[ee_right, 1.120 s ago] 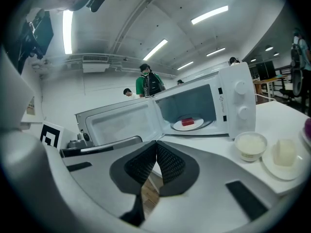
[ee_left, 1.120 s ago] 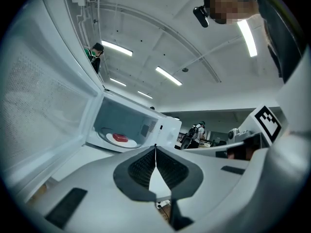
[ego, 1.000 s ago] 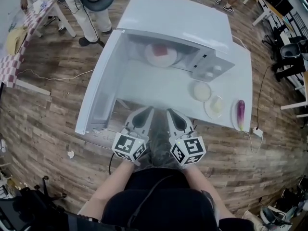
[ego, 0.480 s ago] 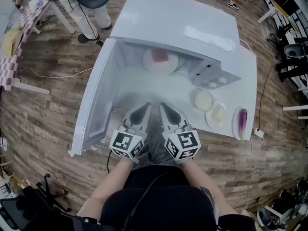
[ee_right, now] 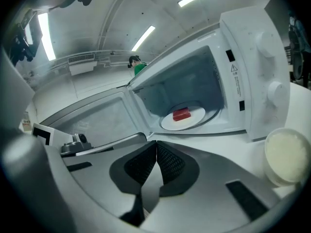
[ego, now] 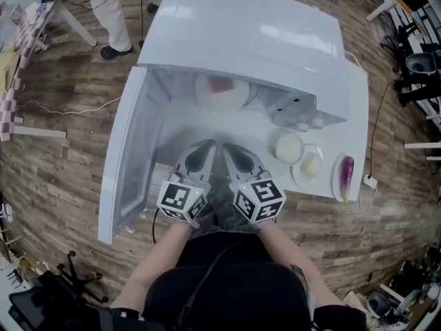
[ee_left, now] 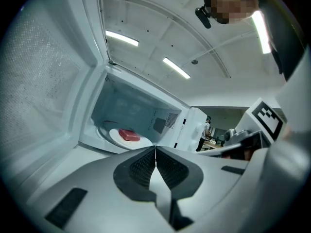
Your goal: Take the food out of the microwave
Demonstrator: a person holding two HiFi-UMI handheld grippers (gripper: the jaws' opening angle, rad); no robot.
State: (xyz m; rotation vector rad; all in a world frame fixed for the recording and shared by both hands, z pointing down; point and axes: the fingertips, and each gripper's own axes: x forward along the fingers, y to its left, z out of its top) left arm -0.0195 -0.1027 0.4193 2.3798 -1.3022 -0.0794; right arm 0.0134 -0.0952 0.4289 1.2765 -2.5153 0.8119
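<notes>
Moved shut, empty left claw [ee_left: 155, 152] and right claw [ee_right: 156, 147] closer to white microwave [ego: 241, 26], red food block [ee_right: 181, 114] on white round plate [ee_right: 197, 118] ahead, untaken.

A wood-plank floor [ego: 62, 157] fills the edges of the head view, with a thin white cable [ego: 65, 110] trailing across it at left. A checked-cloth table [ego: 7, 109] sits at the far left and dark chairs [ego: 420, 67] at upper right. Overhead, strip lights [ee_left: 121, 38] cross a white arched ceiling [ee_left: 160, 13].

Bright overhead strip lighting, fisheye-warped edges
</notes>
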